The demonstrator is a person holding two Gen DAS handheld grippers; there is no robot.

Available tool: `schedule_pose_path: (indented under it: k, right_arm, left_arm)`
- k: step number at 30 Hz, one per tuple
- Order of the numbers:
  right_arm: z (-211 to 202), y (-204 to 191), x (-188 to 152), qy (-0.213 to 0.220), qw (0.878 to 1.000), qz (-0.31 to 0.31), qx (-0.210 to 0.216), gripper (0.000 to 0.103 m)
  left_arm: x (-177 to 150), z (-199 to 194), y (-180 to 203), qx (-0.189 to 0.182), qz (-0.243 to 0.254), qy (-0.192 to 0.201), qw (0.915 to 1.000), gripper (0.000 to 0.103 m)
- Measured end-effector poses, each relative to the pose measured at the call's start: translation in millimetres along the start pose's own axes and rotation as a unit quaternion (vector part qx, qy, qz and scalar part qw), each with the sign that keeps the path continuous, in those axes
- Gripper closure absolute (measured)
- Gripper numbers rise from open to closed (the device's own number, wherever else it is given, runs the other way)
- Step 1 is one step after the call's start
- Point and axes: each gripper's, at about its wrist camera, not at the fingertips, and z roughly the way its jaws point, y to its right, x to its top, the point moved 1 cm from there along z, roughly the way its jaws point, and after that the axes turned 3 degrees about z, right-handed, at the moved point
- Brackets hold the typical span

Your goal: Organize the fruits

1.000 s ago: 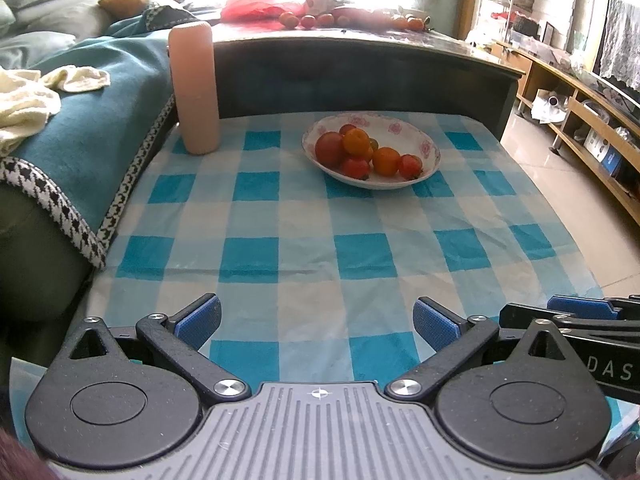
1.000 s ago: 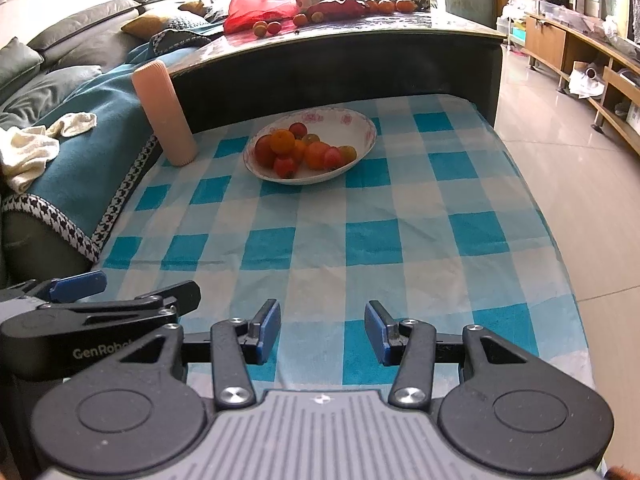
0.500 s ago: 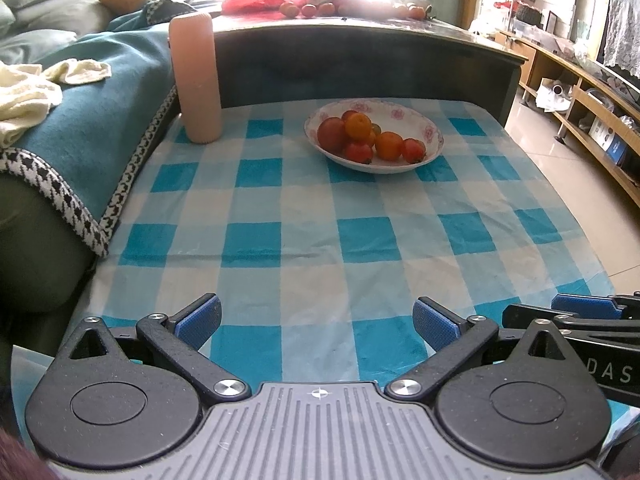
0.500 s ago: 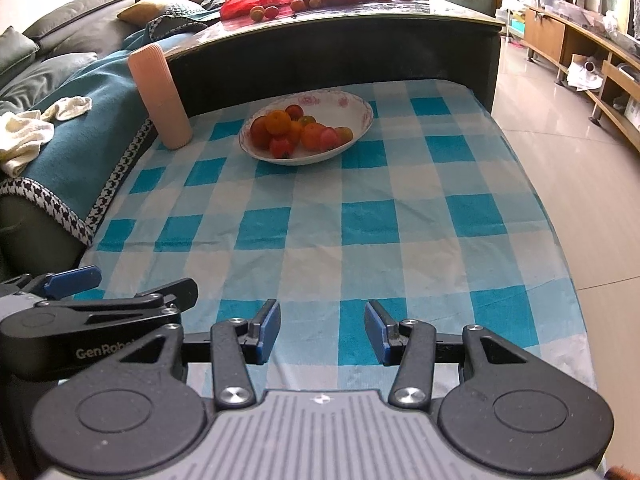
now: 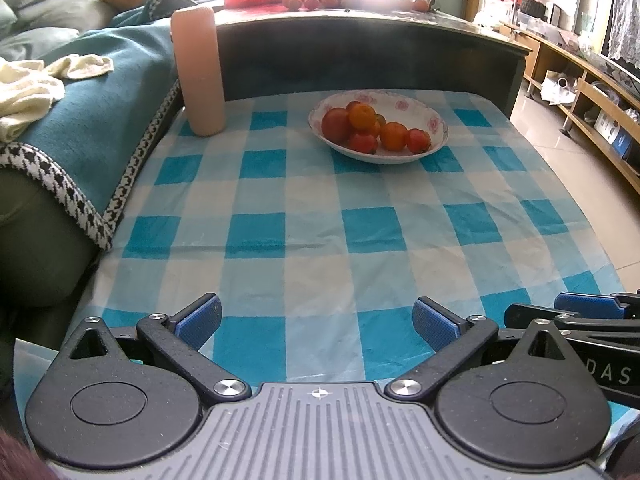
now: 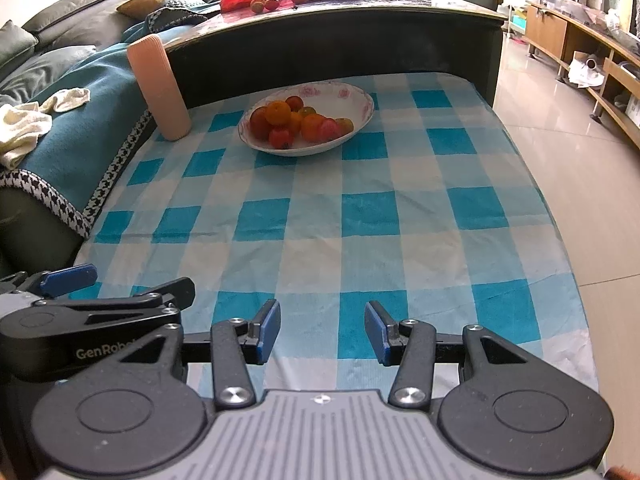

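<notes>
The left gripper (image 5: 316,322) and right gripper (image 6: 322,332) are hovering with jaws apart, gripping nothing. The fruits (image 5: 370,130) are sitting piled in the bowl (image 5: 436,120) at twelve o'clock on the checked cloth (image 5: 320,240); more, possibly tomatoes, are lying blurred on the counter (image 6: 360,4) behind.

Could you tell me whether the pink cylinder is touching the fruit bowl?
Apart. The right wrist view shows checked cloth between the pink cylinder and the fruit bowl.

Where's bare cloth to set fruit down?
Free: the whole checked tablecloth between the bowl and both open grippers, left and right. Crowded: the far end, where bowl and pink cylinder stand.
</notes>
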Motion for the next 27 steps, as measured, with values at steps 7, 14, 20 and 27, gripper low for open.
schedule_pose_path:
  k: [7, 14, 20, 27]
  right_arm:
    - [0.9, -1.3, -1.8, -0.004, 1.0, -0.002, -0.004, 0.042]
    - [1.6, -1.8, -3.7, -0.007, 1.0, -0.004, -0.006, 0.042]
    - [1.6, -1.4, -3.7, -0.007, 1.0, -0.004, -0.006, 0.042]
    - [1.8, -1.8, -3.2, -0.008, 1.0, -0.004, -0.006, 0.042]
  left_arm:
    - [-2.5, 1.2, 0.7, 0.004, 0.004, -0.004, 1.0, 0.001]
    - [-3.2, 1.5, 0.4, 0.004, 0.006, -0.004, 1.0, 0.001]
    - [-3.5, 1.6, 0.8, 0.004, 0.006, -0.004, 1.0, 0.001]
    - [-5.3, 0.9, 1.6, 0.004, 0.008, -0.004, 1.0, 0.001]
